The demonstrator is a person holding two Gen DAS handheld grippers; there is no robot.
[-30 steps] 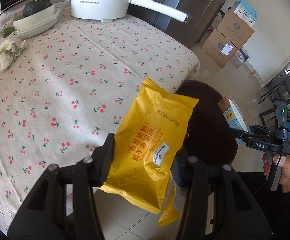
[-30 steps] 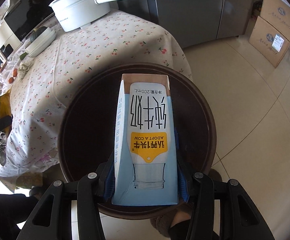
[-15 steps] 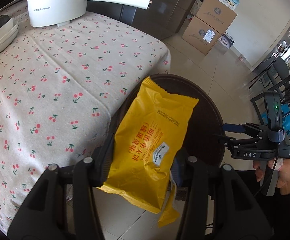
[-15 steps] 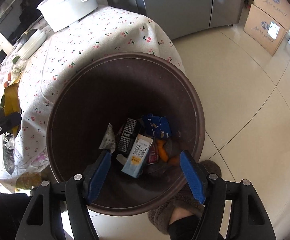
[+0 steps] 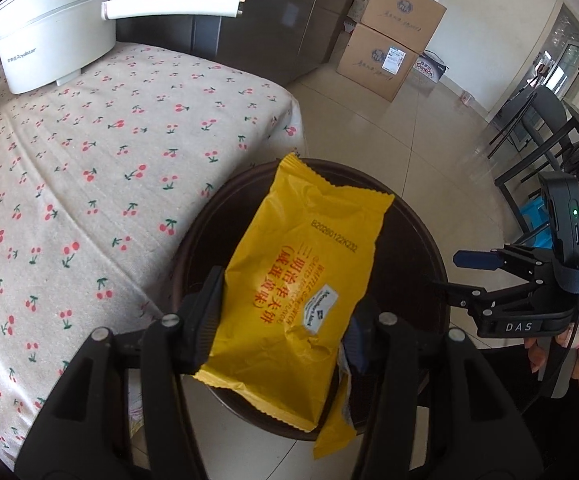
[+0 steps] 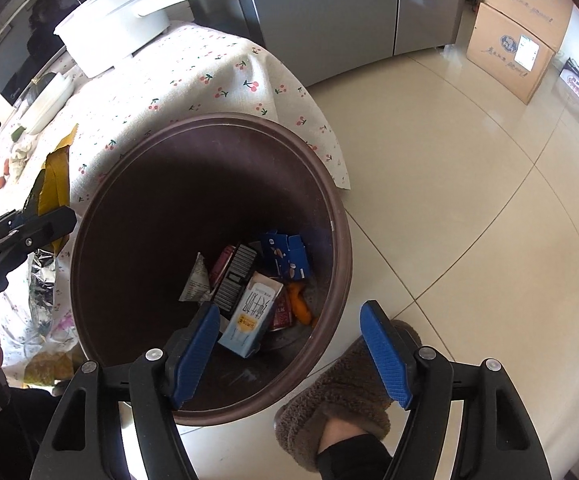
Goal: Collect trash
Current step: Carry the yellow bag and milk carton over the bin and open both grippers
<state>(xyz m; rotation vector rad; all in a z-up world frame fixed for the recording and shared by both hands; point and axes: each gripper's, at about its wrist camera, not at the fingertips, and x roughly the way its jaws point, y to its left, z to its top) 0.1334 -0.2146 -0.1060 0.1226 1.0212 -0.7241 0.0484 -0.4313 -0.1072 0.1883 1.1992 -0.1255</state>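
The yellow snack packet [image 5: 301, 276] is a flat, crinkled foil pouch with crimped, saw-toothed ends, red print running lengthwise, a stamped code near its far end and a small white label near the claw end. It sits between the two black fingers of the left claw [image 5: 285, 316], whose jaws are opening; the left finger [image 5: 205, 312] lies against the packet's edge, and the right finger's blue pad [image 5: 355, 344] is at its other edge, though whether either still presses cannot be told. The packet tilts up and away from the claw, its far end over the mouth of the round brown bin [image 5: 421, 240], and a torn yellow flap hangs below its near end. Left of the bin is the table [image 5: 89, 168] in a cherry-print cloth, with a white electric pot [image 5: 53, 36] at its far side.

In the right wrist view the same packet [image 6: 55, 176] shows at the left edge, above the bin rim [image 6: 341, 248]. The right claw [image 6: 289, 344] is spread wide and empty, its blue pads [image 6: 193, 348] apart over the near part of the bin. Down in the bin lies a light blue milk carton [image 6: 251, 314] among a dark blue box [image 6: 285, 256], a barcoded pack and other wrappers. A person's foot in a fuzzy brown slipper [image 6: 349, 396] stands on the tiled floor just beside the bin
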